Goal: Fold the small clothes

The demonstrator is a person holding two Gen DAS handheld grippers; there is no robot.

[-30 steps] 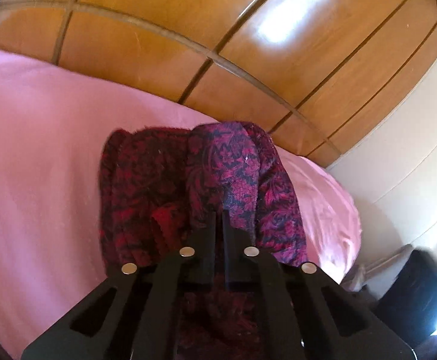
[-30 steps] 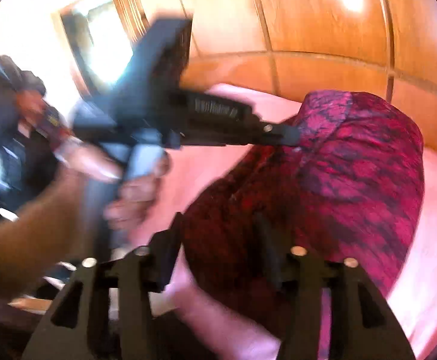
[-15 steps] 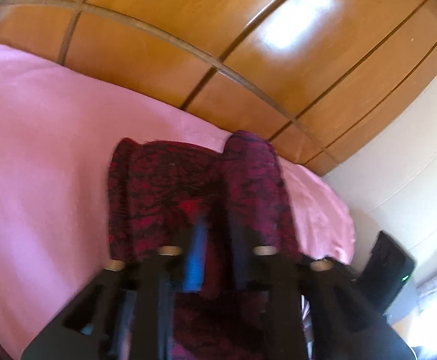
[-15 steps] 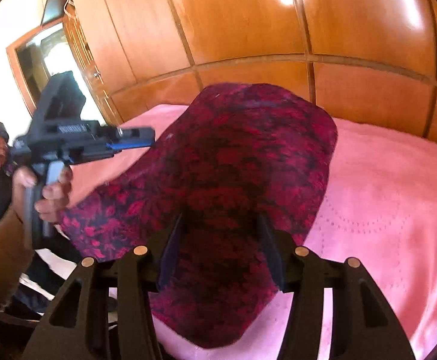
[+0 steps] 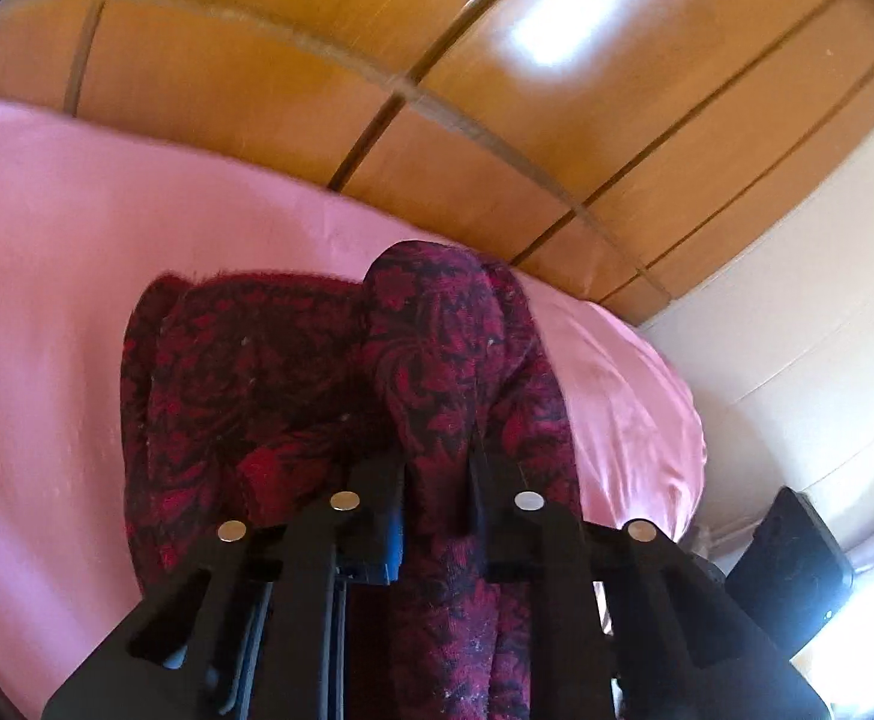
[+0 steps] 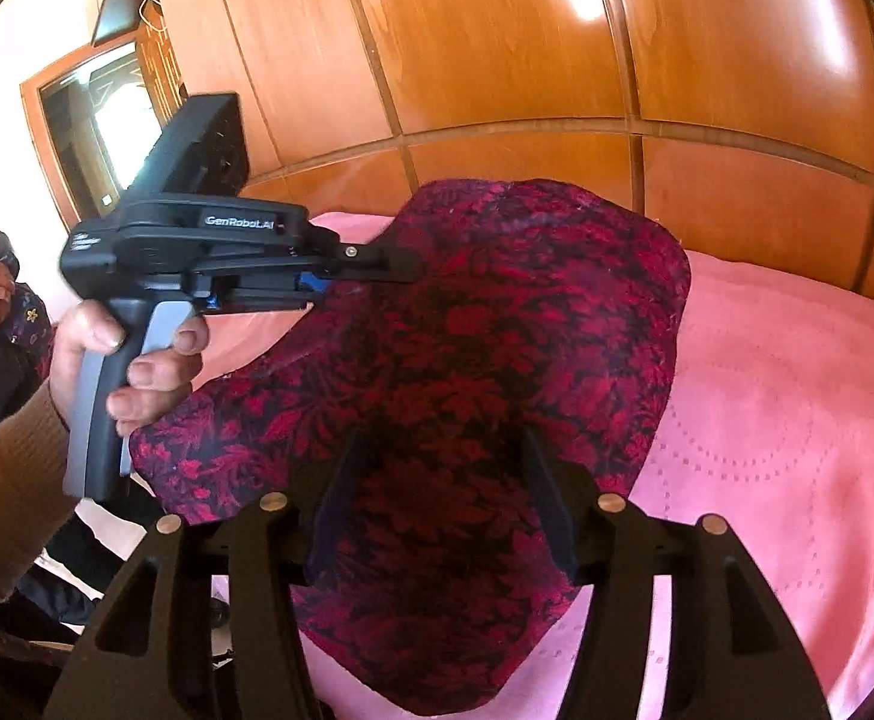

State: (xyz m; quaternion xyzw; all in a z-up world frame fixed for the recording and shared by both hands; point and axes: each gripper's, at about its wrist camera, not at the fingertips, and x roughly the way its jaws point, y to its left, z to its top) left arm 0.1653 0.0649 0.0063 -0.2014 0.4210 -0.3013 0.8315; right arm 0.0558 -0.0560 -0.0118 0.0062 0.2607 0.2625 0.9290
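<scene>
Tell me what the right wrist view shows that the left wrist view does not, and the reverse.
Only the right wrist view shows the left gripper from outside, the hand on its handle, and a window. Only the left wrist view shows a cream wall and a dark box. Both show the red patterned garment, the pink bedspread and the wooden panelling.
</scene>
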